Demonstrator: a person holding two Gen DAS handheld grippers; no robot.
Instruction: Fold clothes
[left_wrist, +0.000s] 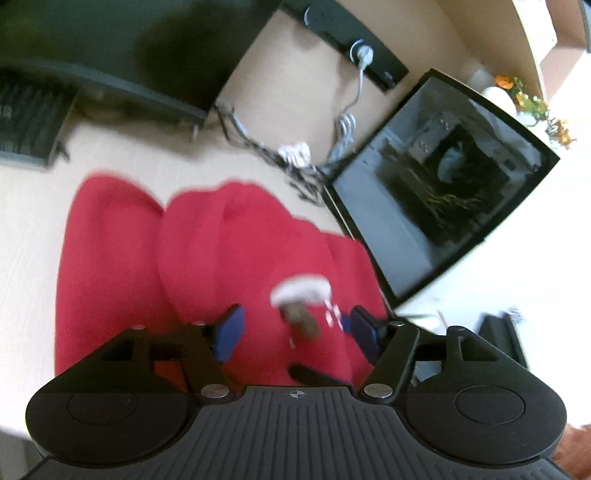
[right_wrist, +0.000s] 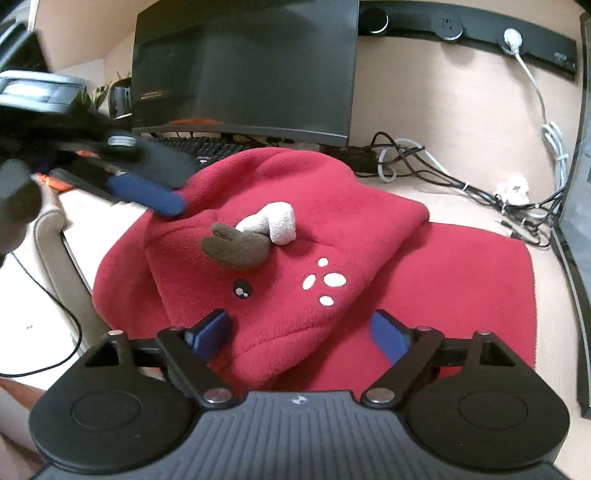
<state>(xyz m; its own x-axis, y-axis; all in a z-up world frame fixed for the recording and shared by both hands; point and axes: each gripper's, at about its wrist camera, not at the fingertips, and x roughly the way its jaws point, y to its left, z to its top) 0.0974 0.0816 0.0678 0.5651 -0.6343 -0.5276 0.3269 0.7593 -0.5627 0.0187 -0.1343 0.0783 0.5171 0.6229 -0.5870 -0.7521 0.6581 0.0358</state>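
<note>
We held both grippers, left (left_wrist: 293, 326) and right (right_wrist: 301, 332), spread wide and grasping nothing above the red fleece garment (right_wrist: 443, 280), its brown antler (right_wrist: 236, 249) toward twelve o'clock.

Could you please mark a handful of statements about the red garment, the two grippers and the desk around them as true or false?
1. The red fleece garment lies on the desk. True.
2. The right gripper is shut on the fabric. False: its jaws stand open, one on either side of the garment's near fold.
3. A brown antler and a white stuffed piece sit on the garment. True.
4. The left gripper is shut. False: its blue pads are spread apart above the red fabric.
5. The garment covers the cables completely. False: the cables lie bare on the desk behind it.
</note>
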